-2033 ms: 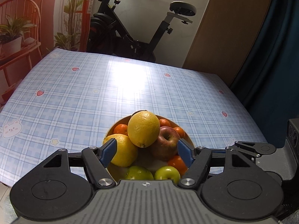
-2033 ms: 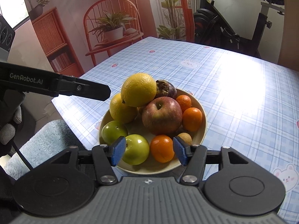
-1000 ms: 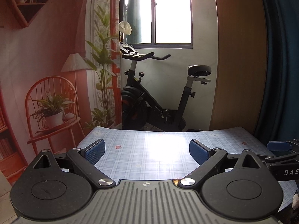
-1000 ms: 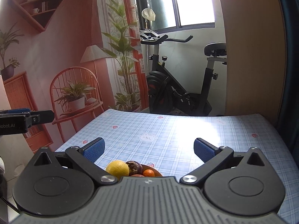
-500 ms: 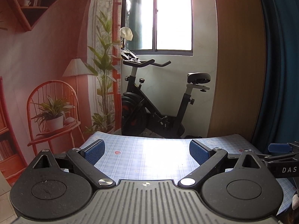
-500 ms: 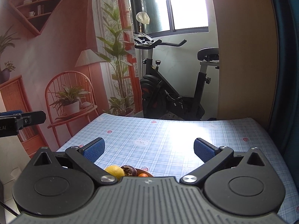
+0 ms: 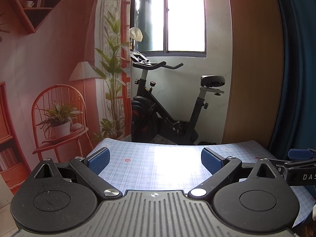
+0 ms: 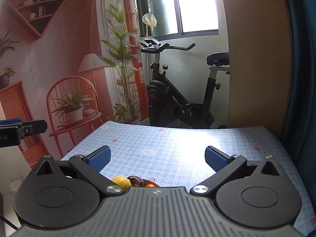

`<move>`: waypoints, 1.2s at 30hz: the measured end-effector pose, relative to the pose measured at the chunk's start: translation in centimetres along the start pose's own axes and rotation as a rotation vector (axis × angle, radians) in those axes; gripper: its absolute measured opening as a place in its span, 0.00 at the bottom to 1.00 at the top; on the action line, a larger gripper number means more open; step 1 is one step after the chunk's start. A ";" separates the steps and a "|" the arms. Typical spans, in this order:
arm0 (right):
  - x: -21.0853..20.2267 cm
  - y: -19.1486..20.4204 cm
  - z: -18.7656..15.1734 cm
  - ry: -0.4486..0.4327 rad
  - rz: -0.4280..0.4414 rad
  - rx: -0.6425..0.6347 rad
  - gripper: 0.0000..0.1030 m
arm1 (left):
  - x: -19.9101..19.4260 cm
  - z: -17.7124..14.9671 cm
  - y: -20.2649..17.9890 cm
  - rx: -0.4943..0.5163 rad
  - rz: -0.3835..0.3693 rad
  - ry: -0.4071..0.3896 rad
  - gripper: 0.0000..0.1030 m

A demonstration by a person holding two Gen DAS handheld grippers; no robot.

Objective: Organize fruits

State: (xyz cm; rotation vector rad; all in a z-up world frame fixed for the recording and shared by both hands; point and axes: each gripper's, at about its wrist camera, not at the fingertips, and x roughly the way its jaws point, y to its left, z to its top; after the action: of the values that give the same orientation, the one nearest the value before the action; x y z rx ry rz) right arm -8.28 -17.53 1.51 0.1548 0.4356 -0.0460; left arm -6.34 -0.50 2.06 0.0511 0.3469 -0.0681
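Both grippers now look out level across the table (image 8: 177,144) at the room, where two seconds ago they tilted down onto the bowl; since half a second ago little has shifted. The left gripper (image 7: 156,161) has its jaws spread wide with nothing between them, and the right gripper (image 8: 157,159) is the same, wide apart and empty. Only the right wrist view catches any fruit: three pieces peek over the gripper body, one lemon (image 8: 120,181), one dark round fruit (image 8: 135,180) and one orange (image 8: 150,185), sitting in the bowl (image 8: 147,181) at the table's near edge, just under that gripper. Too little of the lemon shows to tell which way its long axis runs. One exercise bike (image 7: 167,110) stands beyond the table.
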 end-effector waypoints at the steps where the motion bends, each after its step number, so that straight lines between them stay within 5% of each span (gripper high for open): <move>1: -0.1 0.0 0.0 0.000 0.000 0.001 1.00 | 0.0 0.1 0.1 -0.001 -0.002 0.001 0.97; 36: -0.4 -0.2 0.4 0.011 -0.013 0.026 1.00 | 0.1 0.4 0.8 0.015 -0.033 0.011 1.00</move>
State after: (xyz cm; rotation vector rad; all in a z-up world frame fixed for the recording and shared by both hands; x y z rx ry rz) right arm -8.48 -17.77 1.96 0.1776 0.4475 -0.0631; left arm -6.00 0.30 2.47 0.0606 0.3578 -0.1028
